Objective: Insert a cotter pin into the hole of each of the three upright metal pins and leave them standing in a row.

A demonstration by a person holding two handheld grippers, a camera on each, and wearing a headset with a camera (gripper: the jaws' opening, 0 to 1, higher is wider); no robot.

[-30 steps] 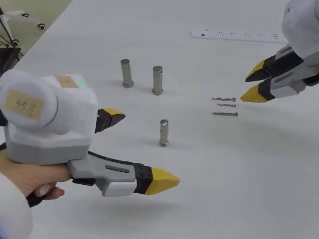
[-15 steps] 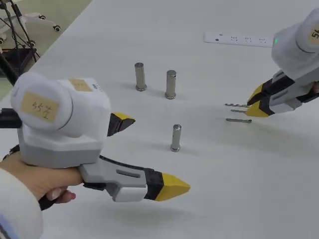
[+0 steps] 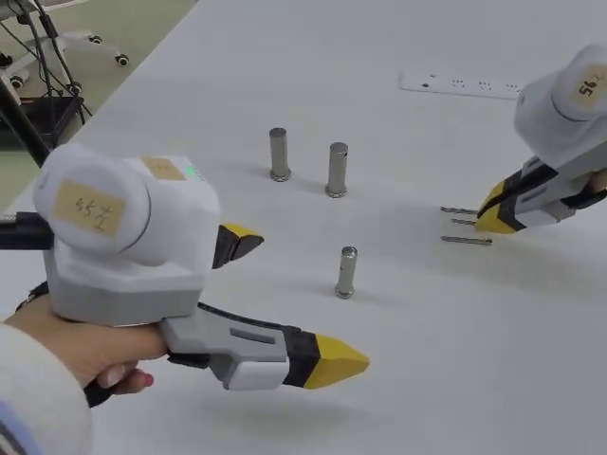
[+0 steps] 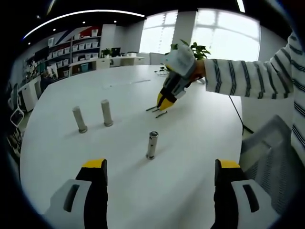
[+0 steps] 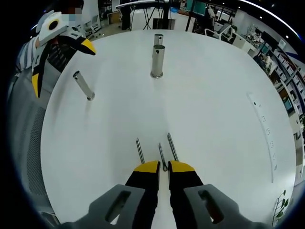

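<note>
Three upright metal pins stand on the white table: two at the back (image 3: 279, 154) (image 3: 337, 169) and one nearer (image 3: 347, 271). Three cotter pins (image 3: 466, 226) lie flat side by side to their right. My right gripper (image 3: 491, 220) rests low at their ends. In the right gripper view its jaws are nearly together on the loop end of the middle cotter pin (image 5: 162, 155), with the other two (image 5: 139, 150) (image 5: 172, 146) on either side. My left gripper (image 3: 294, 301) hovers open at the front left, holding nothing, and faces the nearest metal pin (image 4: 152, 144).
A white power strip (image 3: 460, 83) lies at the table's far right edge. Dark stands and a wheeled chair base (image 3: 57, 57) are on the floor past the left edge. A striped sleeve (image 4: 248, 76) reaches in behind the right gripper.
The right gripper has come down from above the table to the cotter pins, and its jaws have gone from open to nearly together. The left gripper has held its place; the head camera shifted.
</note>
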